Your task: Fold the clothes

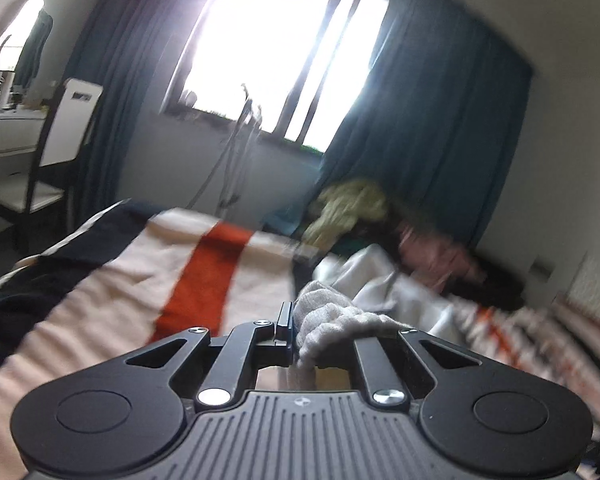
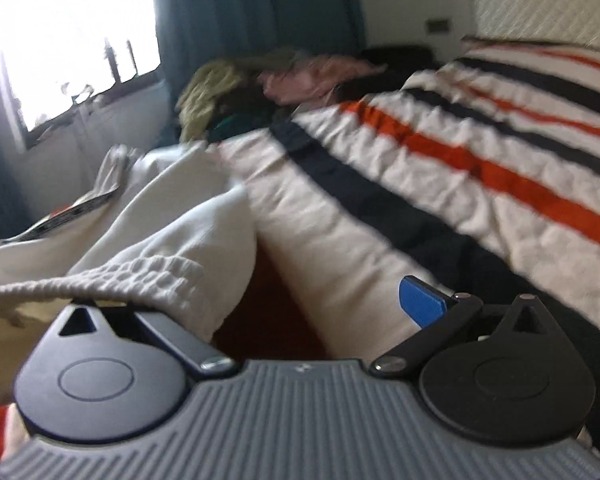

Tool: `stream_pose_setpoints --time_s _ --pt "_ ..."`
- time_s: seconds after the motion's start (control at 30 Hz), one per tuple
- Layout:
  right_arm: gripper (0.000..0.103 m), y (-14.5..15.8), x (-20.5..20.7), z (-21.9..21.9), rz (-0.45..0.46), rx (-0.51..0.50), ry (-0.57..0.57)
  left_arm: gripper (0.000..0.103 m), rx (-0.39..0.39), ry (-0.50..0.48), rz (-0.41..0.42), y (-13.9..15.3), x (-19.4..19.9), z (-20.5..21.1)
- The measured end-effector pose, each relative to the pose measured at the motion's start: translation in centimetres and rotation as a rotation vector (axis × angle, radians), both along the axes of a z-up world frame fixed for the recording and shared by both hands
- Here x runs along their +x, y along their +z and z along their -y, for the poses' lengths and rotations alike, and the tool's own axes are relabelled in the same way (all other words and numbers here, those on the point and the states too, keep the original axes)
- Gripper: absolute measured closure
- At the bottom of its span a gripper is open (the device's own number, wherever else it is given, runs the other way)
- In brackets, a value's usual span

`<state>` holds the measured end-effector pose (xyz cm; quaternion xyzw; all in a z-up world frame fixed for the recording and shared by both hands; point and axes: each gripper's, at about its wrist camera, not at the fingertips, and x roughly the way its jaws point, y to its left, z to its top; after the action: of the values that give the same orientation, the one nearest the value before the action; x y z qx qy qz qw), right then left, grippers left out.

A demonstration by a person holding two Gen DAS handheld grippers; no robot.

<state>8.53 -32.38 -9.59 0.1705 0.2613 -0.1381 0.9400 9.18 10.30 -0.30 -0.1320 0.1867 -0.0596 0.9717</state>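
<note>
My left gripper [image 1: 294,332] is clamped tight on the ribbed hem of a cream-white knitted garment [image 1: 340,320], the bunched knit spilling out toward two o'clock. In the right wrist view the same garment [image 2: 172,216] drapes from nine o'clock across the left finger of my right gripper [image 2: 260,304]; the blue pad at three o'clock stands clear of any cloth and the jaws sit wide apart, so that side grips nothing.

The garment lies partly lifted over the bed's quilted cream cover with navy and orange stripes [image 2: 460,152]. Beyond it, at about twelve o'clock, a heap of unfolded clothes in yellow-green and pink [image 1: 380,216] waits by the teal curtain [image 1: 440,100].

As I judge it, the step is spreading this piece flat before folding. To do it well I'd bring the right jaws onto the opposite hem corner, pinch the thick ribbing rather than the loose body, then draw both corners apart evenly so the soft, stretchy knit settles without twisting.
</note>
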Motion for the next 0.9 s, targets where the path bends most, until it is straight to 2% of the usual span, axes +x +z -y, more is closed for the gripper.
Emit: stream_pose_setpoints --time_s 0.17,0.27,0.43,0.5,0.6,0.67,0.73,0.83,0.9 --pt "0.000 -2.5 -0.9 0.4 -0.131 0.198 0.094 0.092 0.104 0.006 -0.191 -1.9 0.7 -1.3" --pt "0.000 -3.4 -1.6 0.6 -0.159 0.313 0.115 0.091 0.132 -0.046 -0.272 -2.6 0.8 -1.6" --pt "0.000 -2.7 -2.9 1.1 -0.103 0.434 0.134 0.085 0.133 -0.147 -0.299 -2.2 -1.1 -1.5" --pt "0.000 -2.1 -3.5 1.4 -0.072 0.464 0.130 0.079 0.126 -0.169 -0.291 -1.8 -2.1 -1.7" --pt "0.000 -1.3 -4.3 2.0 -0.027 0.495 0.119 0.065 0.086 -0.183 -0.283 -1.2 -3.2 -2.4" --pt "0.000 -0.9 -4.4 2.5 0.002 0.496 0.109 0.054 0.030 -0.172 -0.288 -0.9 -3.6 -3.1" --pt "0.000 -0.5 -4.6 2.8 0.027 0.495 0.098 0.048 -0.036 -0.146 -0.297 -0.8 -3.7 -4.0" --pt "0.000 0.1 -4.9 3.3 0.066 0.496 0.085 0.031 -0.112 -0.120 -0.279 -0.6 -3.4 -4.8" --pt "0.009 0.3 -5.1 3.7 0.091 0.501 0.085 0.030 -0.174 -0.118 -0.268 -0.4 -3.4 -5.4"
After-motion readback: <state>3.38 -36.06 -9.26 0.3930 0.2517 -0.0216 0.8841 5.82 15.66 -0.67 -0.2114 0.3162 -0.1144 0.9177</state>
